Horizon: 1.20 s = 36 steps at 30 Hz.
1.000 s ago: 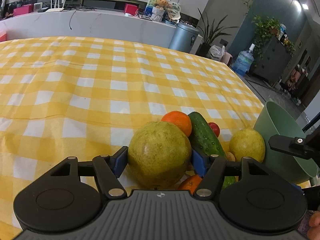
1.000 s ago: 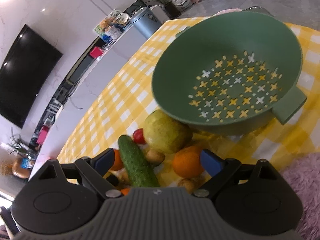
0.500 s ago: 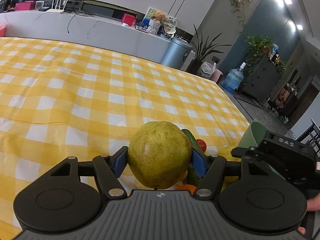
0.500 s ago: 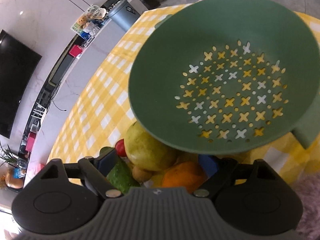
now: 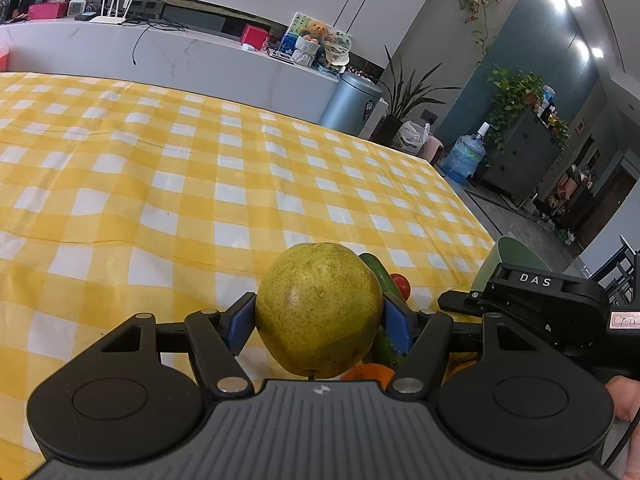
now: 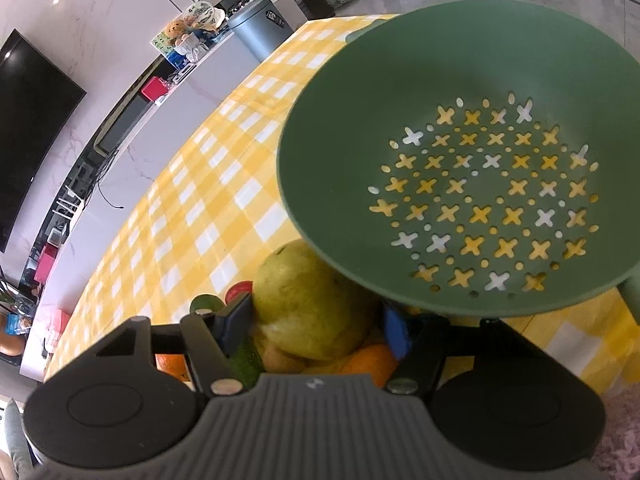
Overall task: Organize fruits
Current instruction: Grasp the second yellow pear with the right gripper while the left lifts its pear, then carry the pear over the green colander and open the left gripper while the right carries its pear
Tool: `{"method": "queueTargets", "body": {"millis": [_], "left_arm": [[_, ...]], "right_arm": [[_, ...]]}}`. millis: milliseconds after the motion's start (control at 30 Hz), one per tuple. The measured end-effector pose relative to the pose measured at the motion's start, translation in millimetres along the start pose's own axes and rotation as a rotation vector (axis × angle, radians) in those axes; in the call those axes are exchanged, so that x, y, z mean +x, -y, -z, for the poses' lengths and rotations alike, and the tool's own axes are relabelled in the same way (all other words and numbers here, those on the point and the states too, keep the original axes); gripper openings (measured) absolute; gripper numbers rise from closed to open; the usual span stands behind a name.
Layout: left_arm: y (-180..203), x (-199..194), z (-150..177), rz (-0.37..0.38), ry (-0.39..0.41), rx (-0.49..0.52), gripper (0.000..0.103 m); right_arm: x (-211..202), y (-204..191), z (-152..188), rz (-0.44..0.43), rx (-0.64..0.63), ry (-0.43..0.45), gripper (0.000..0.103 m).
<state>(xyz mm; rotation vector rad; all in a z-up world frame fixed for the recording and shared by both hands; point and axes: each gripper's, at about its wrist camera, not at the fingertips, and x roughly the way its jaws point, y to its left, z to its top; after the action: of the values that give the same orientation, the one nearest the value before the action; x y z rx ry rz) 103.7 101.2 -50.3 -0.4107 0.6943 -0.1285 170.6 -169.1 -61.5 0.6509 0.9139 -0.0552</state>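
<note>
Two grippers in view over yellow checked tablecloth (image 5: 168,184). Green colander (image 6: 472,152) fills upper right of right wrist view; right gripper (image 6: 316,326) jaws closing around second pear (image 6: 308,304), contact not discernible. Left gripper (image 5: 318,320) clamps pear (image 5: 318,308) at lower centre, cucumber (image 5: 380,276) and cherry tomato (image 5: 401,284) just behind.

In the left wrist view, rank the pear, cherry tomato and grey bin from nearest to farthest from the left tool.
1. Pear: between the left tool's pads.
2. Cherry tomato: just behind, to the right.
3. Grey bin: beyond the table's far edge.
</note>
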Motion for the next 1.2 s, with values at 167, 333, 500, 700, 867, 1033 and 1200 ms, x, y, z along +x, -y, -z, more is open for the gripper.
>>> {"method": "queueTargets", "body": {"millis": [167,333,500,700,867,1033,1200], "left_arm": [[0,-1,0,0.007,0.016,-0.008,0.076],[-1,-3,0,0.015,0.031,-0.020,0.076],[-4,-6,-2,0.022,0.047,-0.033,0.076],[-5,-10,-4,0.041,0.063,-0.049,0.076],[1,-16,-4,0.061,0.076,-0.029,0.076],[17,-21,-1,0.113,0.048,-0.023,0.076],[38,-28,2,0.193,0.033,0.015,0.076]], "right_arm": [[-4,1,3,-0.024,0.007,0.011,0.064],[-15,-1,4,-0.125,0.008,0.051,0.064],[-27,-8,6,-0.272,-0.022,0.081,0.064],[-44,-16,7,-0.423,-0.037,0.135,0.064],[-62,-16,8,-0.487,-0.041,0.207,0.064],[-80,-9,3,-0.441,-0.062,0.287,0.064],[-99,11,-3,-0.368,-0.067,0.383,0.064]]}}
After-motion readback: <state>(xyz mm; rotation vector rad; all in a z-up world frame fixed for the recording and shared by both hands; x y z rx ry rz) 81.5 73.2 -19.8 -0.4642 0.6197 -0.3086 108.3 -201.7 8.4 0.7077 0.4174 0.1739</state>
